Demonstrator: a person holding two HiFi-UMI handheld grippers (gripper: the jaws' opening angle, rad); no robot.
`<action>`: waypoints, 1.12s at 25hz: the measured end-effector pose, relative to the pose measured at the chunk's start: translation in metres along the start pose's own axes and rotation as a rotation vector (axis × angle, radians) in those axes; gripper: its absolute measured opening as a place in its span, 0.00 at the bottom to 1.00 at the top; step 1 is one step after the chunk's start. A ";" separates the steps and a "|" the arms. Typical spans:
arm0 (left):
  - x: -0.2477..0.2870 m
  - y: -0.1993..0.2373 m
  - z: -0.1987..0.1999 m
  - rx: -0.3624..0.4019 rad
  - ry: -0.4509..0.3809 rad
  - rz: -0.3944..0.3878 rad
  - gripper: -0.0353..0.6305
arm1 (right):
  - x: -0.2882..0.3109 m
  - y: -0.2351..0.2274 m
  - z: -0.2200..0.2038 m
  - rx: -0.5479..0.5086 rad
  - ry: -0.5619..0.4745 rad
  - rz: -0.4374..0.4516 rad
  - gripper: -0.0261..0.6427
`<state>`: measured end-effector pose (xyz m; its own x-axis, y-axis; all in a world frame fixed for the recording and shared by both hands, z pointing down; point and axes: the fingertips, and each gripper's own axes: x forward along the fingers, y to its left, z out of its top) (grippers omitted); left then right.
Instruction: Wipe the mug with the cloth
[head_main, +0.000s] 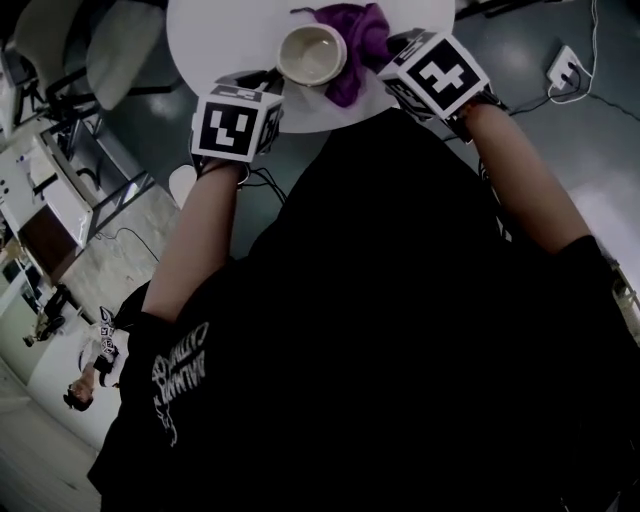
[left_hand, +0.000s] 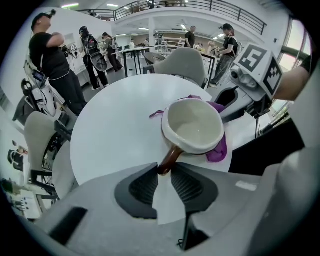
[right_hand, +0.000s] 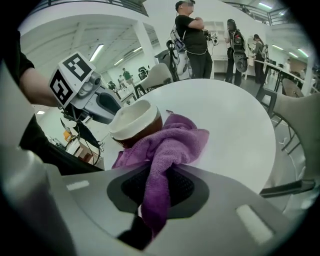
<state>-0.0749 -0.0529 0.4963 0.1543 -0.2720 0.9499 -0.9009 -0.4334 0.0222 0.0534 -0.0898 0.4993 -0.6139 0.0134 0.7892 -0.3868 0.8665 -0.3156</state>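
The head view's top edge cuts off the tabletop (head_main: 220, 40). There the mug (head_main: 311, 52) hides part of the cloth (head_main: 362, 30); in the right gripper view the cloth covers the mug's lower wall.

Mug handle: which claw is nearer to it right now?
Left. The left claw pinches the mug handle at its tips; the right claw, shut on the purple cloth, sits across the mug from that handle.

I can read no text from here. The white print (head_main: 180, 372) on the black shirt (head_main: 400, 330) in the head view is upside down and too small to make out. The cube on my left (head_main: 236, 124) and the cube on my right (head_main: 435, 72) carry only black-and-white square patterns, no letters or numbers.
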 end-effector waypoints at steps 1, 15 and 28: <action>-0.001 0.000 0.000 0.009 0.000 -0.002 0.18 | 0.000 0.006 0.001 0.005 -0.013 0.003 0.15; -0.002 -0.009 -0.007 0.080 0.035 0.001 0.17 | 0.011 0.038 -0.015 0.116 -0.074 -0.058 0.15; -0.003 -0.045 -0.023 0.202 0.060 -0.060 0.16 | 0.012 0.044 -0.022 0.129 -0.078 -0.105 0.15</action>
<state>-0.0448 -0.0126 0.4996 0.1754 -0.1918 0.9656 -0.7906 -0.6120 0.0220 0.0443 -0.0405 0.5069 -0.6151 -0.1167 0.7798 -0.5332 0.7901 -0.3024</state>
